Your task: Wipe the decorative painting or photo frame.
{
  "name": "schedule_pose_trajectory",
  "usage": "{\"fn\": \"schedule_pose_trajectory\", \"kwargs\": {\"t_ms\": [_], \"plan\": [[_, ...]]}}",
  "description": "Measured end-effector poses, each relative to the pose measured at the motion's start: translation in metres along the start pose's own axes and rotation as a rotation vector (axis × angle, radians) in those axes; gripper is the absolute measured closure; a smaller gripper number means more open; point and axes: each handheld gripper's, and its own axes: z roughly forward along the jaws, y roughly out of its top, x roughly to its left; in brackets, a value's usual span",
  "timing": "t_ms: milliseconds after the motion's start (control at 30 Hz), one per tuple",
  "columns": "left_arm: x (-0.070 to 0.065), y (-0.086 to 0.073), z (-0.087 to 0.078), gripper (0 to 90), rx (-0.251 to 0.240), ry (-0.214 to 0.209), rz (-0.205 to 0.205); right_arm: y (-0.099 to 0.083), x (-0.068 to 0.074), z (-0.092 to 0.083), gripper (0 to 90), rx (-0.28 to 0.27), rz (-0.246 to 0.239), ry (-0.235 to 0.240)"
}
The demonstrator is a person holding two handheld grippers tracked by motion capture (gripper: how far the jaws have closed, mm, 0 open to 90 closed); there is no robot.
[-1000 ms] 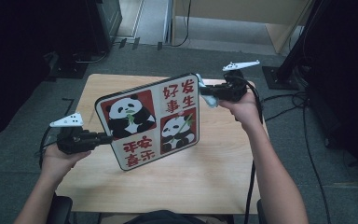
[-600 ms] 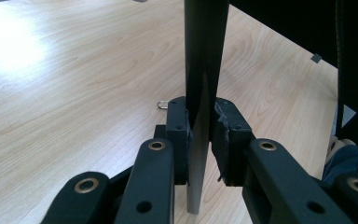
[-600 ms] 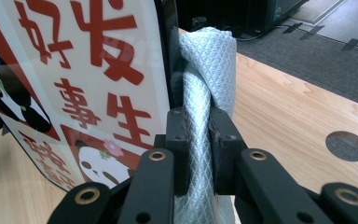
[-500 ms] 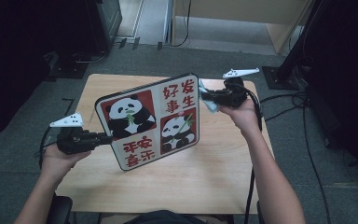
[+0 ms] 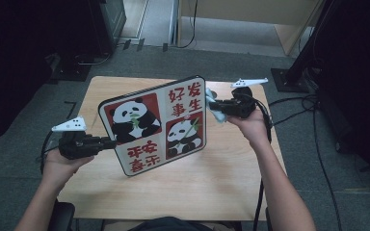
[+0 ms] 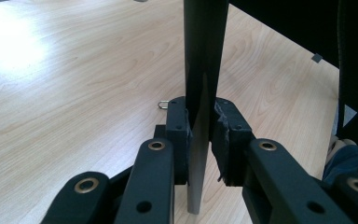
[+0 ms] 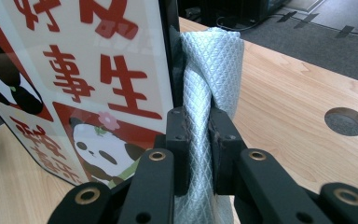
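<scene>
A square board (image 5: pixel 156 124) printed with pandas and red characters is held tilted above the wooden table (image 5: pixel 221 178). My left gripper (image 5: pixel 107 143) is shut on its left edge; in the left gripper view the board's thin dark edge (image 6: pixel 204 70) stands clamped between the pads (image 6: pixel 201 135). My right gripper (image 5: pixel 213 107) is shut on a pale blue quilted cloth (image 7: pixel 212 70), which presses against the board's right edge (image 7: pixel 166 51). The cloth (image 5: pixel 217 115) shows as a small light patch beside the board.
A round cable hole (image 7: pixel 346 121) lies in the tabletop to the right of the cloth. A small metal ring (image 6: pixel 163 104) lies on the table behind the left jaws. Grey carpet, cables and dark stands surround the table.
My right gripper and the cloth have slid a little downward along the board's right edge. The left gripper and the board have kept still.
</scene>
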Motion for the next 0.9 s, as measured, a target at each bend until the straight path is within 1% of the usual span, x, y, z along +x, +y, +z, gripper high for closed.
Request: {"fn": "schedule_pose_trajectory", "kwargs": {"t_ms": [67, 167, 200, 300, 367, 433, 533, 600, 667, 767, 900], "plan": [[0.000, 0.000, 0.000, 77.9, 0.000, -0.001, 0.000, -0.003, 0.001, 0.001, 80.9, 0.001, 0.009, 0.001], [0.000, 0.000, 0.000, 77.8, -0.001, -0.001, 0.000, -0.008, 0.000, 0.004, 80.9, 0.007, 0.004, 0.009], [0.000, 0.000, 0.000, 77.8, -0.001, -0.001, 0.000, -0.009, 0.000, 0.004, 80.8, 0.007, 0.011, 0.011], [0.000, 0.000, 0.000, 77.9, -0.001, -0.001, 0.000, -0.012, -0.003, 0.005, 80.8, 0.005, 0.008, 0.030], [0.000, 0.000, 0.000, 77.8, -0.001, -0.001, 0.000, -0.015, -0.005, 0.006, 80.9, 0.008, 0.024, 0.039], [0.000, 0.000, 0.000, 77.8, 0.000, -0.001, 0.000, -0.019, -0.005, 0.007, 80.9, 0.015, 0.023, 0.038], [0.000, 0.000, 0.000, 77.8, 0.001, -0.001, 0.002, -0.023, -0.006, 0.009, 80.9, 0.003, 0.033, 0.045], [0.000, 0.000, 0.000, 77.8, 0.000, -0.002, 0.000, -0.026, -0.007, 0.010, 80.9, 0.004, 0.037, 0.053], [0.000, 0.000, 0.000, 77.9, 0.002, -0.001, 0.001, -0.029, -0.006, 0.012, 80.9, 0.011, 0.036, 0.049], [0.000, 0.000, 0.000, 77.9, 0.000, -0.002, 0.001, -0.033, -0.007, 0.013, 81.0, 0.002, 0.043, 0.053], [0.000, -0.001, 0.000, 77.9, -0.002, -0.002, -0.001, -0.040, -0.008, 0.016, 80.9, 0.003, 0.053, 0.060]]}}
